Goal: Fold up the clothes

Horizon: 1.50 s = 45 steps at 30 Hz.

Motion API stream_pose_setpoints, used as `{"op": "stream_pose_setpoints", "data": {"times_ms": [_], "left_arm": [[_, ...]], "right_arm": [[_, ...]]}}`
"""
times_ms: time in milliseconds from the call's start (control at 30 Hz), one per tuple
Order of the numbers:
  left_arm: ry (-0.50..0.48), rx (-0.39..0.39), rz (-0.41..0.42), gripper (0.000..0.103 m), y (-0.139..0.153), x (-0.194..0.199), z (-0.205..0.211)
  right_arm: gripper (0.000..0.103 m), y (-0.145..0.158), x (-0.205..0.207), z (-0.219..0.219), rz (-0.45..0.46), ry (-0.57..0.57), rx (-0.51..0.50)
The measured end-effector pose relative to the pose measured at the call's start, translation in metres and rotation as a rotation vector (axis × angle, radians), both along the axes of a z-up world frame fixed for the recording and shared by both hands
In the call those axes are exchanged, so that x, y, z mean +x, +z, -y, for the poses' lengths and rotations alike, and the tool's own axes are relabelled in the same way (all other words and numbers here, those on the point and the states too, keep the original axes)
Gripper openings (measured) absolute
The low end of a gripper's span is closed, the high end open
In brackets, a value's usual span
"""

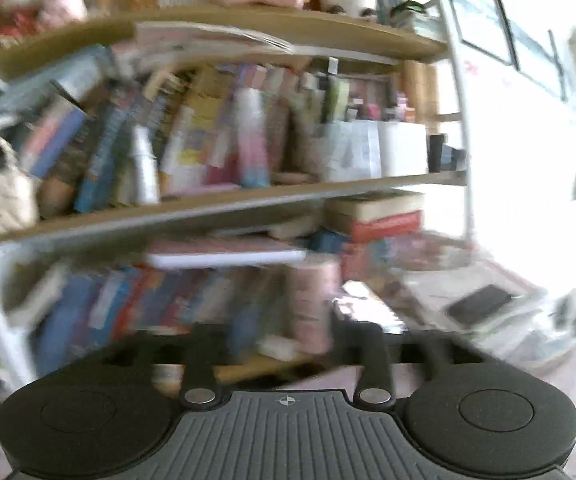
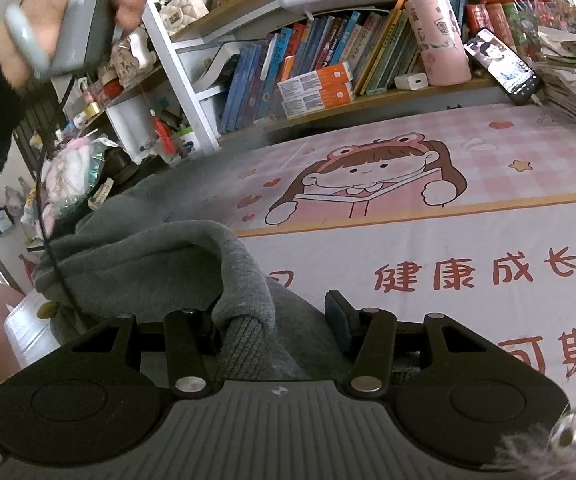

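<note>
A grey sweatshirt [image 2: 156,256] lies bunched at the left of a pink cartoon table mat [image 2: 447,208]. Its ribbed cuff [image 2: 248,336] sits between the fingers of my right gripper [image 2: 276,320], whose jaws stand open around it. The person's hand holds the handle of the other gripper [image 2: 84,16] up at the top left of the right wrist view. In the blurred left wrist view my left gripper [image 1: 288,344] is raised and faces a bookshelf; its jaws stand apart with nothing between them. No clothing shows there.
A bookshelf [image 2: 327,60] full of books runs along the table's far edge, with a pink cup [image 2: 439,40] and a phone [image 2: 503,64]. A paper stack [image 2: 575,76] lies at far right. Clutter [image 2: 80,168] sits to the left. The left wrist view shows shelves [image 1: 224,200].
</note>
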<state>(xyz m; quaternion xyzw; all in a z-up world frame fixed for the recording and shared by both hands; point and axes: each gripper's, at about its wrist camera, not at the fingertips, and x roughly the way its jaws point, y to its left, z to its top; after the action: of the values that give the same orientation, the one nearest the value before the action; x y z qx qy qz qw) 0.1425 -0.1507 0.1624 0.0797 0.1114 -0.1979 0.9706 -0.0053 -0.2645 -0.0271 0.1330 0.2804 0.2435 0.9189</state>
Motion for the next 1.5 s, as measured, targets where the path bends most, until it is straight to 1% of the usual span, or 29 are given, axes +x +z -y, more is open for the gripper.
{"op": "stream_pose_setpoints", "data": {"times_ms": [33, 67, 133, 167, 267, 367, 400, 500, 567, 600, 633, 667, 700, 767, 800, 833, 867, 900, 933, 967, 1033, 1100, 1133, 1233, 1367, 1400, 1433, 1467, 1500], "left_arm": [[-0.028, -0.007, -0.016, 0.093, 0.0, -0.001, 0.003], [-0.043, 0.022, 0.01, 0.093, -0.002, -0.007, 0.004], [-0.036, 0.137, 0.044, 0.093, -0.011, -0.017, 0.003], [-0.01, 0.176, 0.028, 0.093, -0.018, -0.018, -0.003], [0.059, 0.28, -0.04, 0.093, -0.043, -0.022, -0.027], [0.113, 0.428, -0.107, 0.093, -0.074, -0.021, -0.051], [0.108, 0.475, -0.145, 0.093, -0.087, -0.022, -0.056], [0.049, 0.581, -0.214, 0.093, -0.119, -0.029, -0.059], [-0.005, 0.625, -0.253, 0.093, -0.139, -0.034, -0.058], [-0.018, 0.627, -0.284, 0.086, -0.146, -0.034, -0.057], [-0.031, 0.629, -0.316, 0.073, -0.153, -0.033, -0.057], [-0.035, 0.619, -0.345, 0.069, -0.158, -0.031, -0.056], [-0.038, 0.607, -0.373, 0.065, -0.164, -0.029, -0.056], [-0.045, 0.581, -0.409, 0.064, -0.172, -0.025, -0.052], [-0.041, 0.572, -0.426, 0.061, -0.175, -0.021, -0.05], [-0.036, 0.564, -0.444, 0.048, -0.179, -0.016, -0.049], [-0.026, 0.556, -0.467, 0.04, -0.182, -0.012, -0.047], [-0.022, 0.532, -0.489, 0.028, -0.183, -0.007, -0.045], [-0.019, 0.507, -0.511, 0.013, -0.184, -0.002, -0.044], [-0.015, 0.483, -0.533, 0.008, -0.185, 0.003, -0.042], [0.009, 0.481, -0.544, 0.006, -0.184, 0.013, -0.035], [0.025, 0.474, -0.524, 0.005, -0.18, 0.026, -0.025], [0.032, 0.441, -0.498, 0.005, -0.173, 0.032, -0.019], [0.028, 0.289, -0.413, 0.005, -0.143, 0.044, -0.001], [-0.069, 0.115, -0.282, 0.005, -0.105, 0.039, 0.023], [-0.08, 0.097, -0.26, 0.006, -0.1, 0.037, 0.029], [-0.091, 0.08, -0.238, 0.012, -0.096, 0.034, 0.034], [-0.103, 0.08, -0.245, 0.015, -0.094, 0.032, 0.039], [-0.119, 0.098, -0.249, 0.024, -0.094, 0.029, 0.039]], "right_arm": [[0.047, 0.0, 0.0, 0.0, 0.0, 0.0, 0.001], [0.047, 0.0, 0.0, 0.001, -0.001, 0.0, 0.001], [0.047, 0.0, 0.0, 0.001, -0.001, -0.001, 0.001], [0.047, 0.0, 0.0, 0.001, -0.001, -0.001, 0.001], [0.048, 0.0, 0.001, 0.0, -0.001, -0.005, -0.003], [0.048, -0.001, 0.001, -0.001, 0.002, -0.008, -0.008], [0.048, -0.001, 0.001, -0.002, 0.002, -0.009, -0.008], [0.048, -0.001, 0.001, -0.003, 0.003, -0.011, -0.013], [0.048, -0.001, 0.002, -0.002, 0.003, -0.009, -0.013], [0.048, -0.001, 0.002, -0.002, 0.002, -0.008, -0.009], [0.048, -0.001, 0.002, -0.001, 0.001, -0.007, -0.006], [0.048, -0.001, 0.002, -0.001, 0.001, -0.007, -0.004], [0.048, -0.001, 0.002, -0.001, 0.001, -0.007, -0.002], [0.048, -0.001, 0.002, 0.0, 0.001, -0.006, 0.001], [0.048, -0.001, 0.002, 0.0, 0.001, -0.006, 0.003], [0.048, -0.002, 0.001, 0.0, 0.0, -0.005, 0.005], [0.048, -0.002, 0.002, 0.0, 0.0, -0.005, 0.007], [0.048, -0.002, 0.002, 0.001, 0.0, -0.004, 0.009], [0.048, -0.002, 0.001, 0.001, 0.0, -0.004, 0.01], [0.048, -0.002, 0.001, 0.001, 0.0, -0.003, 0.011], [0.049, -0.002, 0.001, 0.0, 0.0, -0.003, 0.012], [0.049, -0.002, 0.001, 0.001, 0.0, -0.003, 0.014], [0.049, -0.002, 0.002, 0.001, 0.0, -0.003, 0.016], [0.049, -0.002, 0.003, 0.001, -0.003, -0.003, 0.021], [0.049, -0.003, 0.003, 0.0, -0.003, -0.003, 0.015], [0.049, -0.002, 0.002, 0.0, -0.002, -0.003, 0.012], [0.049, -0.002, 0.002, -0.001, -0.001, -0.003, 0.012], [0.049, -0.003, 0.002, 0.0, -0.002, -0.003, 0.014], [0.048, -0.003, 0.002, 0.0, -0.002, -0.003, 0.018]]}}
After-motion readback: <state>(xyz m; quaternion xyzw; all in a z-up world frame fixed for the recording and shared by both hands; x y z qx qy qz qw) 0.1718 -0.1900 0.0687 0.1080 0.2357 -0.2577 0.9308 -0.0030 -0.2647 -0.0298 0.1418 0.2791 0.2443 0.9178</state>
